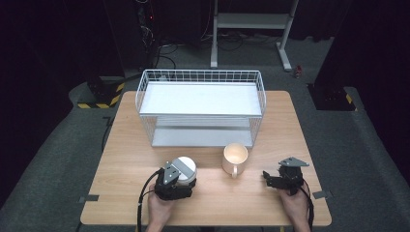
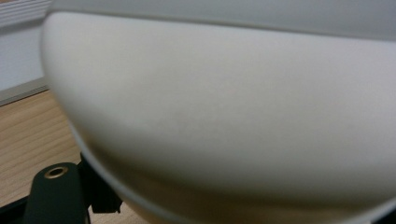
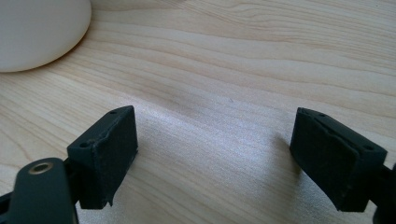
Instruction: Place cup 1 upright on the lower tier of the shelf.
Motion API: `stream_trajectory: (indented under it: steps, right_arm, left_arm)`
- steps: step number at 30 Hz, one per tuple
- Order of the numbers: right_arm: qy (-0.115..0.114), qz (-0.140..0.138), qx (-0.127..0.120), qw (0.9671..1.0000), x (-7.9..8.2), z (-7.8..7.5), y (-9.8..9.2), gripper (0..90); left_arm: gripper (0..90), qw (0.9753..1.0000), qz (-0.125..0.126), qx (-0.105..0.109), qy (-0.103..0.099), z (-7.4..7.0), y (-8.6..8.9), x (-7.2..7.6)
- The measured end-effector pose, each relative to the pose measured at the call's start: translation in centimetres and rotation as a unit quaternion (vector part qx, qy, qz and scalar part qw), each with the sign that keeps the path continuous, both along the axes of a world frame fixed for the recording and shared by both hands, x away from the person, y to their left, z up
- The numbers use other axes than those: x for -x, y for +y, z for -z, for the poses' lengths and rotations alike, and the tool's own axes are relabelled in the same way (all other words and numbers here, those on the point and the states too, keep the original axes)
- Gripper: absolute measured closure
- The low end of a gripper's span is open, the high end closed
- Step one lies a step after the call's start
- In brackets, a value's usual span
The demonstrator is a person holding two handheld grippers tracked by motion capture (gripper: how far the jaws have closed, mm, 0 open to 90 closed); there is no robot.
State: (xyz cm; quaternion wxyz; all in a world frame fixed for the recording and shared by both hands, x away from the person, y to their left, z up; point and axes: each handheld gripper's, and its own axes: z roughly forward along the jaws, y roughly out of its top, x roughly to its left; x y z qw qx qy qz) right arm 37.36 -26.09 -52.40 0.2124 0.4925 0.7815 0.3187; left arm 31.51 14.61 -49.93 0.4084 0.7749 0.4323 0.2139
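The left gripper (image 1: 180, 181) has its jaws clasped around a white cup (image 1: 184, 167) near the front edge of the tabletop (image 1: 125, 159); in the left gripper view the cup's pale wall (image 2: 224, 107) presses right up against the camera, and only one jaw is visible, at the lower left. Just beyond those jaws lies bare wood, then the white wire basket (image 1: 200, 104) across the middle of the tabletop. To their right, near but apart, stands a cream mug (image 1: 235, 158), handle turned toward the person. The right gripper (image 1: 273, 180) rests low on the wood with its jaws spread wide and nothing between them; the mug (image 3: 42, 32) sits ahead and left of them, with open wood all round.
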Motion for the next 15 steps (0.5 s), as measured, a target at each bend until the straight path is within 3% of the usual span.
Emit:
stream_trajectory:
  steps: [15]
  right_arm:
    - [0.0, 0.0, 0.0, 1.0, 0.0, 0.0, 0.0, 15.1]
  left_arm:
    - [18.7, 1.0, 0.004, -0.002, -0.002, -0.86, -0.12, -0.58]
